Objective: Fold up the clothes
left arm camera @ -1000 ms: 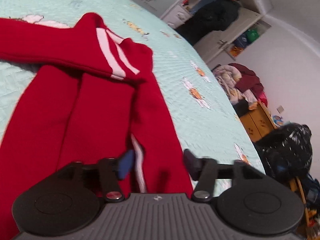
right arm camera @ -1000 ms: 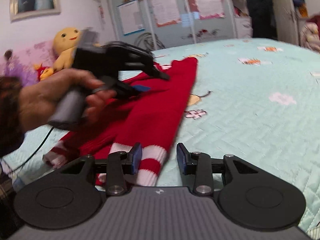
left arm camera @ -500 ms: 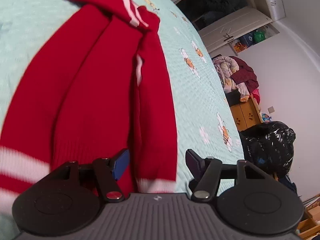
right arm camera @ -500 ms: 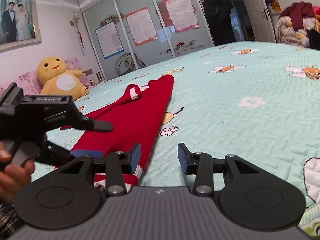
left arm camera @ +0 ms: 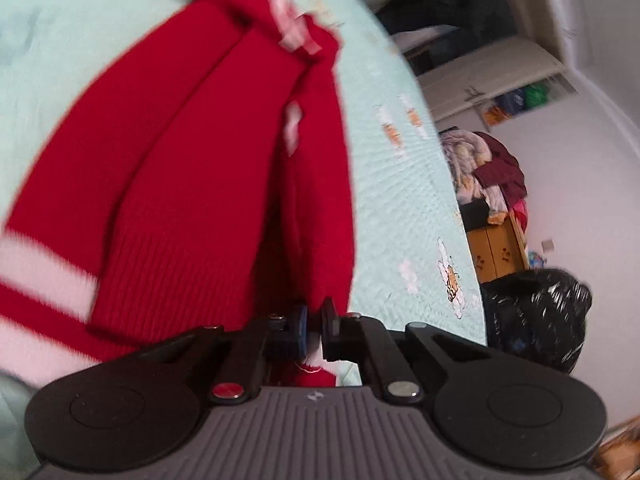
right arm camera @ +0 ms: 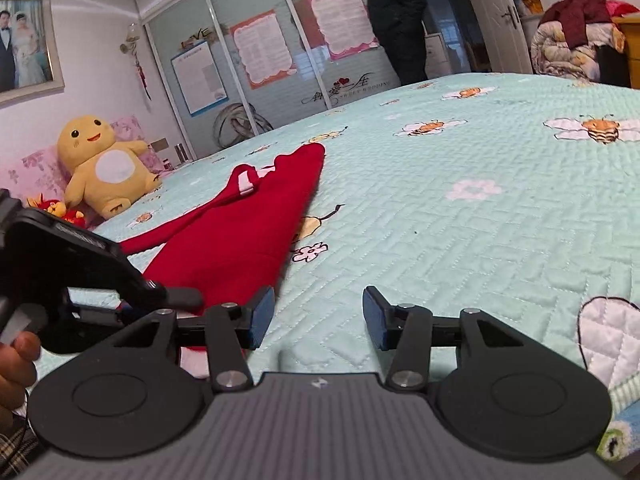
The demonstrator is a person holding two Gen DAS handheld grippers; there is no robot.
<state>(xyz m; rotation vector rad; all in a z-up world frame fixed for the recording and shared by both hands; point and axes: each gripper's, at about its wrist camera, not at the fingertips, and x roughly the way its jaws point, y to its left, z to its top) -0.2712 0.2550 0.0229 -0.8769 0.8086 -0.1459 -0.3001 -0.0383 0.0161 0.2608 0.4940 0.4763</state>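
Observation:
A red knit sweater (left arm camera: 192,184) with white stripes lies lengthwise on the pale green bedspread (left arm camera: 400,208), its sleeves folded in over the body. My left gripper (left arm camera: 315,322) is shut on the sweater's near hem edge. In the right wrist view the same sweater (right arm camera: 240,240) stretches away to the left. My right gripper (right arm camera: 319,318) hovers over bare bedspread (right arm camera: 480,220) just right of the hem; its jaws are opening and hold nothing. The left gripper (right arm camera: 176,298) shows there at the left, held by a hand (right arm camera: 16,364).
A yellow plush toy (right arm camera: 104,164) sits by the pink pillows at the bed's head. A person in dark clothes (right arm camera: 396,20) stands past the far side of the bed. A clothes pile (left arm camera: 488,172) tops a wooden cabinet and a black bag (left arm camera: 536,316) stands by the bed's edge.
My left gripper slid back along the sweater to its hem and closed on the edge. My right gripper's jaws spread wider and shifted right, off the striped hem onto bare bedspread.

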